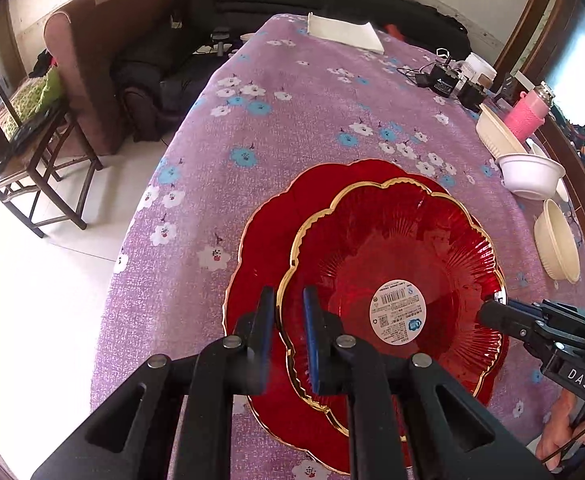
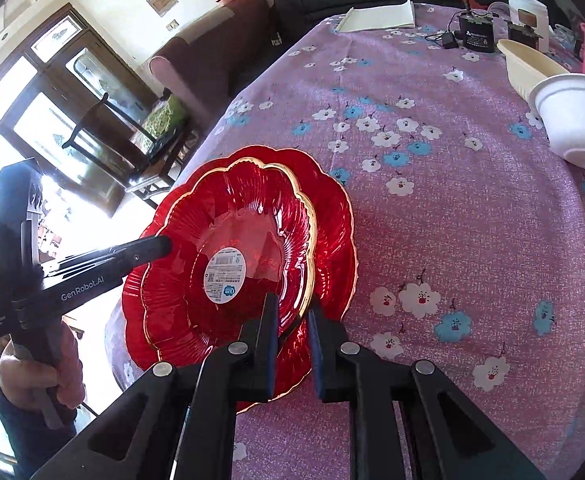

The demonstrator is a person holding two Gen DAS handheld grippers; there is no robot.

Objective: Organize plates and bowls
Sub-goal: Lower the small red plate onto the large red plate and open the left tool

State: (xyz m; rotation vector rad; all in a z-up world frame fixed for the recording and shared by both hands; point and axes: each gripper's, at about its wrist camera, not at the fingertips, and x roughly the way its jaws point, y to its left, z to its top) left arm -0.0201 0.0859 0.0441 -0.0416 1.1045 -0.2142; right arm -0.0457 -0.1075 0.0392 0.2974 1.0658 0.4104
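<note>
A small red glass plate [image 1: 392,248] with a gold scalloped rim and a round white label lies on top of a larger red plate [image 1: 264,240] on the purple flowered tablecloth. My left gripper [image 1: 288,300] has its jaws astride the small plate's left rim, with a gap showing. My right gripper [image 2: 294,308] straddles the same plate's [image 2: 232,220] right rim over the larger plate [image 2: 332,216], also slightly apart. Each gripper shows in the other's view, the right one [image 1: 488,314] and the left one [image 2: 164,244], touching opposite rims.
A white foam bowl [image 1: 532,176], a cream bowl [image 1: 556,240] and a cream rectangular dish [image 1: 496,132] stand at the right. A pink bottle [image 1: 528,112], black chargers [image 1: 444,80] and a white cloth [image 1: 344,32] lie at the far end. The table edge [image 1: 132,240] runs left.
</note>
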